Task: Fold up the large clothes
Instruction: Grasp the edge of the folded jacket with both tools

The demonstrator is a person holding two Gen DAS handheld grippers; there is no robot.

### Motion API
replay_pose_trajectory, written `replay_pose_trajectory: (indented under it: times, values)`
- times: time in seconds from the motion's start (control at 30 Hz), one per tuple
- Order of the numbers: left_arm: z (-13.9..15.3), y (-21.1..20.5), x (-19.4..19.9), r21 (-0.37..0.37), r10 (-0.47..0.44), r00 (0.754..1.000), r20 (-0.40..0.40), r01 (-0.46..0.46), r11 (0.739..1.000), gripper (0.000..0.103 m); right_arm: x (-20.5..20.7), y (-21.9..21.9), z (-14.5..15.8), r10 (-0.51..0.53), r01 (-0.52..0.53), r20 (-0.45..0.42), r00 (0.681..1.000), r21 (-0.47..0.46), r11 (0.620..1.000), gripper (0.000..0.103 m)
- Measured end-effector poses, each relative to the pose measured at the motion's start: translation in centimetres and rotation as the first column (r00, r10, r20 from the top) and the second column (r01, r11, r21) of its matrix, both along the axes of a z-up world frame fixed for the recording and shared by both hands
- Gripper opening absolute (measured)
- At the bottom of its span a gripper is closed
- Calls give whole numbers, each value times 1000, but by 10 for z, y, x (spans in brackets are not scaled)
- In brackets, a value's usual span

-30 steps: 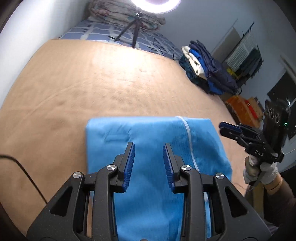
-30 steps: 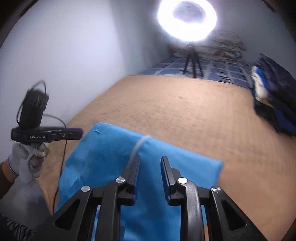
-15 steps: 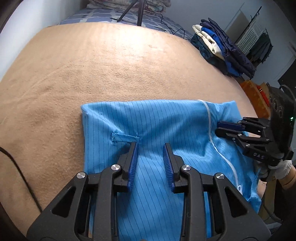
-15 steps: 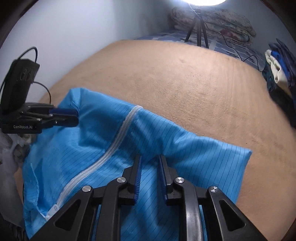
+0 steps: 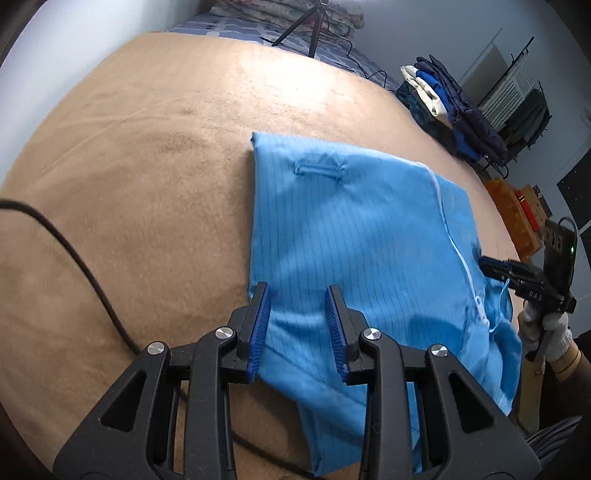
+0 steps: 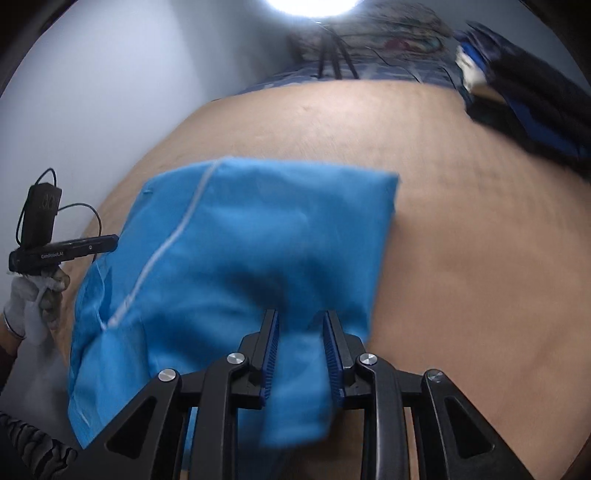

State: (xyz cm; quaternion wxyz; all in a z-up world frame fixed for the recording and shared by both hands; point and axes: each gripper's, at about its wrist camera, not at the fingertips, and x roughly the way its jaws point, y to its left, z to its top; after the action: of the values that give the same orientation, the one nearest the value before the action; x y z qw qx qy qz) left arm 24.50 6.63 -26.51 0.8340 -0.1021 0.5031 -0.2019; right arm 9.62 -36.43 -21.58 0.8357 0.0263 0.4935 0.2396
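Left wrist view: one folded blue striped garment (image 5: 354,236) on one tan blanket (image 5: 140,177); left gripper (image 5: 297,328) part open, cloth between its jaws, pads clear. Right wrist view: right gripper (image 6: 300,347) jaws opening, one cloth fold between them; one ring light (image 6: 314,3) above

We see a bright blue garment (image 5: 354,229) with thin dark pinstripes and a white zipper (image 5: 448,225), on a plain tan bed cover (image 5: 147,147); black grippers carry blue pads (image 5: 260,332).
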Motion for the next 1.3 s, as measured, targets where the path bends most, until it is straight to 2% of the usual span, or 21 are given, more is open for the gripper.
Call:
replay_pose_trajectory:
  times: [0.2,0.27,0.3,0.33,0.37,0.4,0.43,0.5,0.57,0.63,0.77,0.8,0.87,0.97,1.03,1.1,1.3]
  values:
    - [9,9,-11,-8,-5,1000,-8,5,1000,30,-28,-10,6,36,-36,0,999,-51,998,25]
    - [15,19,-12,-59,9,1000,-13,-10,998,32,-30,-22,18,16,-16,2,1000,-21,1000,25]
    - [17,25,-12,-94,21,1000,-20,-22,995,46,-33,-29,22,1,-1,7,1000,5,1000,31]
    - [19,31,-11,-140,33,999,-29,-37,989,63,-33,-35,26,-17,17,13,1000,35,999,47]
    - [19,35,-8,-177,42,998,-38,-48,983,69,-32,-41,31,-38,36,28,999,65,997,58]
    - [19,42,-5,-240,53,997,-61,-66,969,71,-31,-48,34,-57,52,50,997,95,994,81]
    - [16,46,-1,-285,55,994,-90,-79,955,71,-30,-54,37,-77,67,71,994,126,990,93]
    - [10,53,8,-356,60,988,-144,-108,928,71,-25,-61,37,-96,84,67,993,167,982,93]
    - [1,57,17,-409,57,979,-196,-134,903,71,-15,-67,30,-111,104,23,994,209,972,93]
    - [-7,59,24,-423,56,972,-229,-151,894,71,-6,-73,21,-123,126,-29,992,259,958,93]
    - [-20,59,28,-424,35,964,-265,-150,893,71,5,-81,-3,-105,150,-147,983,334,931,86]
    - [-22,59,29,-426,31,963,-266,-147,893,71,6,-82,-8,-100,154,-171,980,343,927,81]
    - [-23,58,30,-434,4,966,-259,-120,893,71,10,-83,-19,-90,165,-211,973,370,914,79]
    - [-23,58,32,-438,-31,964,-265,-92,894,71,14,-88,-27,-58,166,-241,969,457,874,72]
    - [-24,55,36,-440,-51,962,-270,-76,895,71,17,-86,-33,-28,164,-265,964,505,847,58]
    - [-23,48,41,-432,-68,962,-266,-56,900,71,22,-80,-40,-1,160,-288,958,528,834,52]
    - [-20,24,56,-422,-96,962,-254,-22,906,70,30,-50,-44,59,113,-284,957,554,825,48]
